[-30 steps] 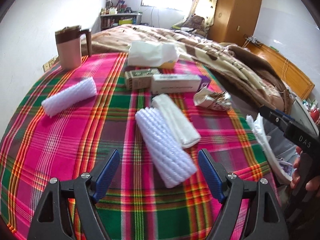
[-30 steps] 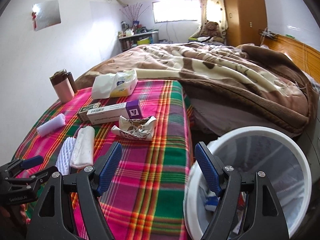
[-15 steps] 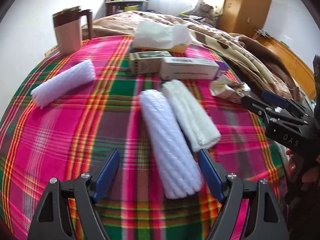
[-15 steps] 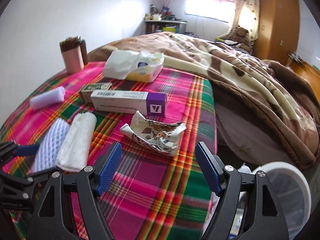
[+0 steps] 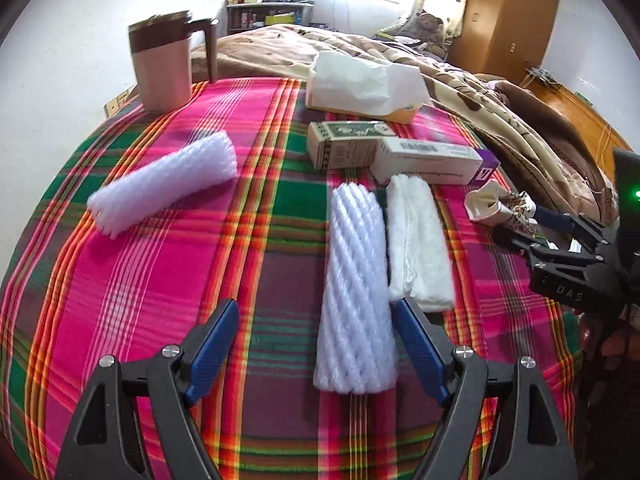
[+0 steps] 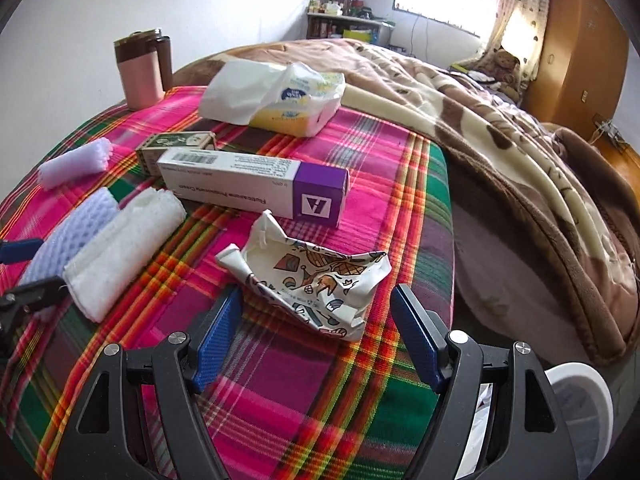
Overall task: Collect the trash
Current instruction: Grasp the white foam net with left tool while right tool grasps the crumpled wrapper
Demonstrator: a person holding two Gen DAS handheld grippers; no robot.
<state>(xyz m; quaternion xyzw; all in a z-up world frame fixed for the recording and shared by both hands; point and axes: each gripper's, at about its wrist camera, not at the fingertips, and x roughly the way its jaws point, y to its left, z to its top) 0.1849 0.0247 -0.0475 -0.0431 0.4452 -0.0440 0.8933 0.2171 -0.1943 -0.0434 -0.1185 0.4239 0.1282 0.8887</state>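
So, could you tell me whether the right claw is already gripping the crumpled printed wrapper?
No, the right claw stands open around the crumpled wrapper, pads apart from it.

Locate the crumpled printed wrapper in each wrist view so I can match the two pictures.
Left wrist view: crumpled printed wrapper lies at the right edge of the plaid cloth, just ahead of the right gripper.
Right wrist view: it lies centre frame, just ahead of that gripper's open jaws.
Shared landmark: the white-and-purple carton, just beyond the wrapper in both.
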